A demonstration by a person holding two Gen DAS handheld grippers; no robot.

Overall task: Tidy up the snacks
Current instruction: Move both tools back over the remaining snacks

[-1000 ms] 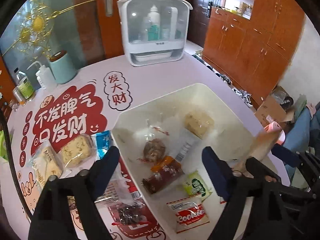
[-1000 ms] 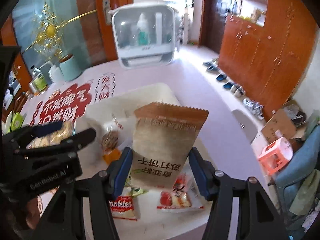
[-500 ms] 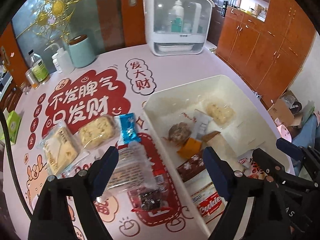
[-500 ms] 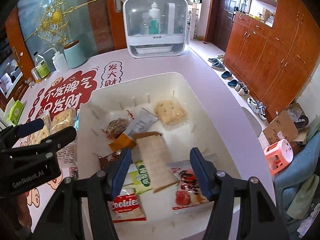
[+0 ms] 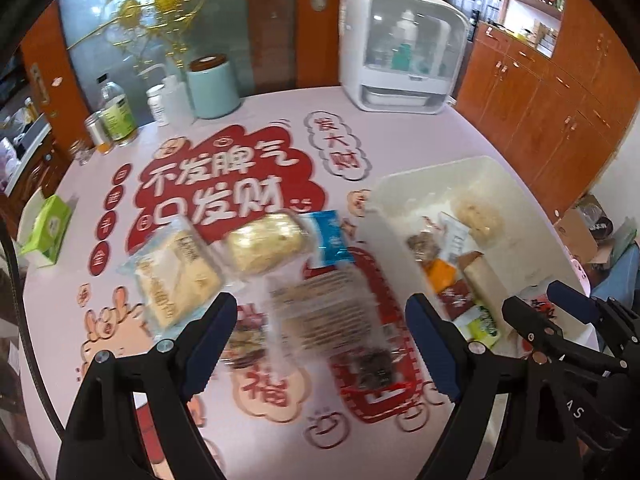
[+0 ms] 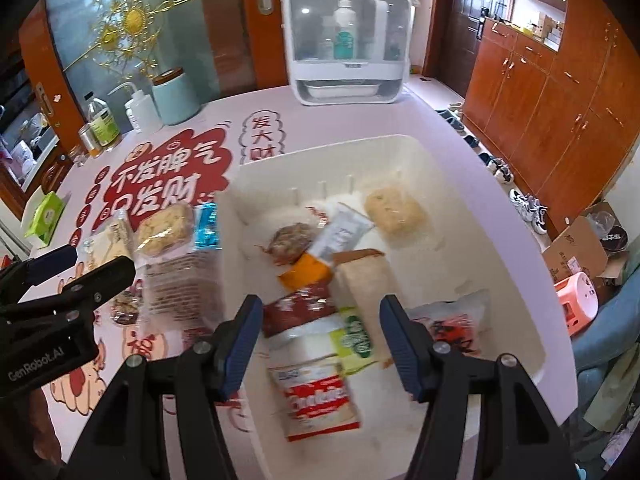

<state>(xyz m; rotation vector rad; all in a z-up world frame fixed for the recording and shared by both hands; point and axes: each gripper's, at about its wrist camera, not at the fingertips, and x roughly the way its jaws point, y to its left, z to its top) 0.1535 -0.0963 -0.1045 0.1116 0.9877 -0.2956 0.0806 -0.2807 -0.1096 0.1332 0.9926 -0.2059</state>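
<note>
The left claw (image 5: pixel 320 324) hangs with its jaws wide apart and nothing between them, above a clear packet of crackers (image 5: pixel 324 312) that lies flat on the pink worktop (image 5: pixel 400 136). Just left of that packet lie a pale sandwich pack (image 5: pixel 176 276) and a yellow cake in clear wrap (image 5: pixel 264 248), and a small blue sachet (image 5: pixel 330 240) lies just beyond the crackers, near the tub. A small dark sweet in clear wrap (image 5: pixel 374 368) lies at the near edge of the crackers.

The right claw (image 6: pixel 320 340) is also open and empty, poised over the near half of the white tub (image 6: pixel 516 264) that stands on the right part of the worktop. Inside the tub lie a red-and-white cookie bag (image 6: pixel 318 400) nearest the claw, a green sachet (image 6: pixel 354 340), a dark red packet (image 6: pixel 300 312), a brown paper bag (image 6: pixel 364 276) lying flat, an orange packet (image 6: pixel 306 274), a round brown bun (image 6: pixel 290 242), a white sachet (image 6: pixel 340 236), a yellow cake (image 6: pixel 394 210) at the far right, and a red-printed white bag (image 6: pixel 456 328) at the near right.

At the far edge of the worktop stand a white cabinet with a clear door (image 6: pixel 346 40), a pale green canister (image 6: pixel 174 98) and some bottles (image 6: pixel 102 120).
</note>
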